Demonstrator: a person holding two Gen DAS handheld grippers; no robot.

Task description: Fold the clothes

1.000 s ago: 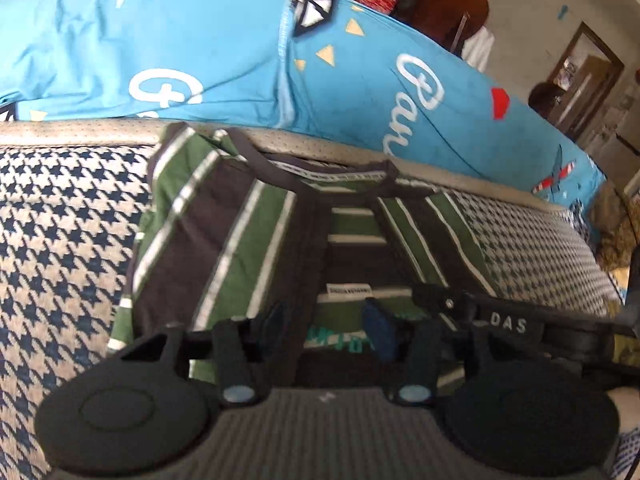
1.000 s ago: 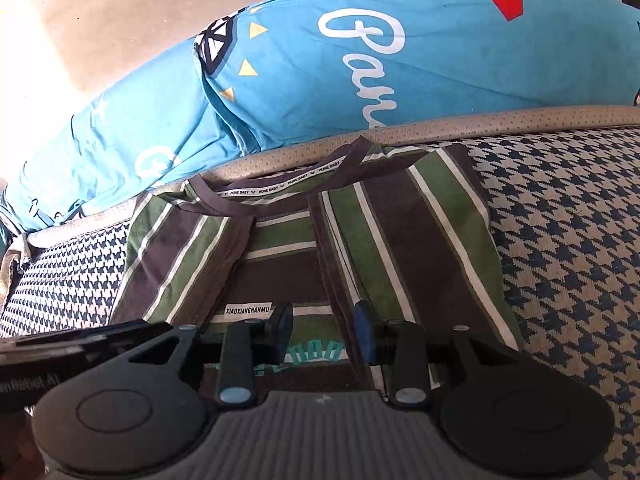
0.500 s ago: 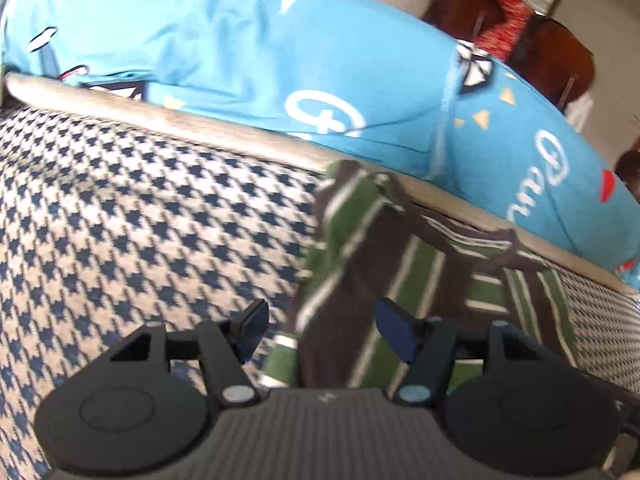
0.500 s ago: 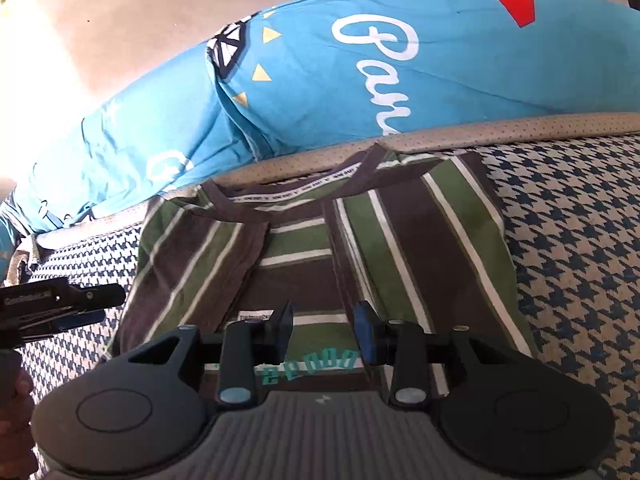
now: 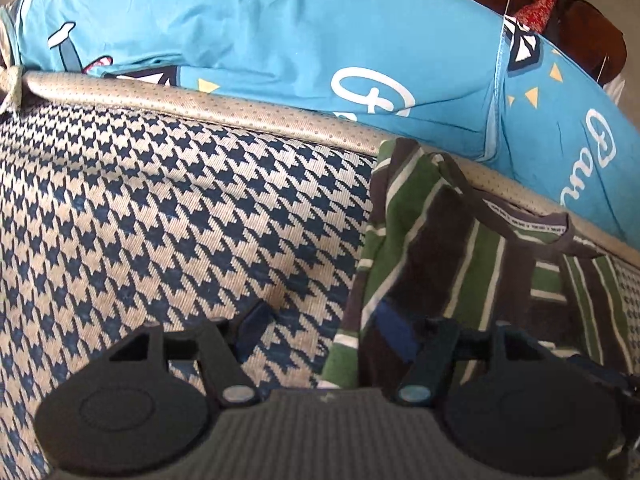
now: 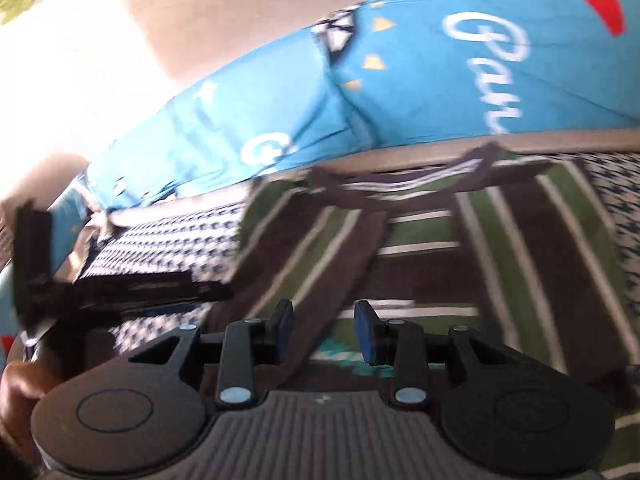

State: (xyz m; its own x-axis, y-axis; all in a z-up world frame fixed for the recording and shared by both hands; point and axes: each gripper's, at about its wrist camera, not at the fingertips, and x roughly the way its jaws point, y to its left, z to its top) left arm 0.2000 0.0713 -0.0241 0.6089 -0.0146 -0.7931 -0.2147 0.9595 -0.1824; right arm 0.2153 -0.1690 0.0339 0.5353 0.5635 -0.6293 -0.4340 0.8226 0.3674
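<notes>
A green, dark brown and white striped T-shirt [image 5: 460, 260] lies flat on a blue-and-beige houndstooth cover [image 5: 160, 220], collar toward the far side and both sides folded in. My left gripper [image 5: 324, 326] hangs low over the shirt's left edge. Its jaws are opening: the right finger [image 5: 394, 332] is above the cloth, the left one above the bare cover, and neither pad presses on anything. In the blurred right wrist view my right gripper [image 6: 325, 324] stands partly open above the shirt [image 6: 440, 240] near its bottom hem, gripping nothing. The left gripper's black body [image 6: 120, 288] shows at that view's left.
A big blue duvet [image 5: 280, 40] with white script and stars lies along the far side, behind a beige padded edge [image 5: 200, 104]. Dark wooden furniture with a red cloth [image 5: 560, 0] stands beyond. A hand [image 6: 16, 384] holds the left gripper.
My left gripper swung from the shirt's middle over to its left edge, dipped lower, and its jaws widened. The right view has shifted toward the shirt's left half and blurred.
</notes>
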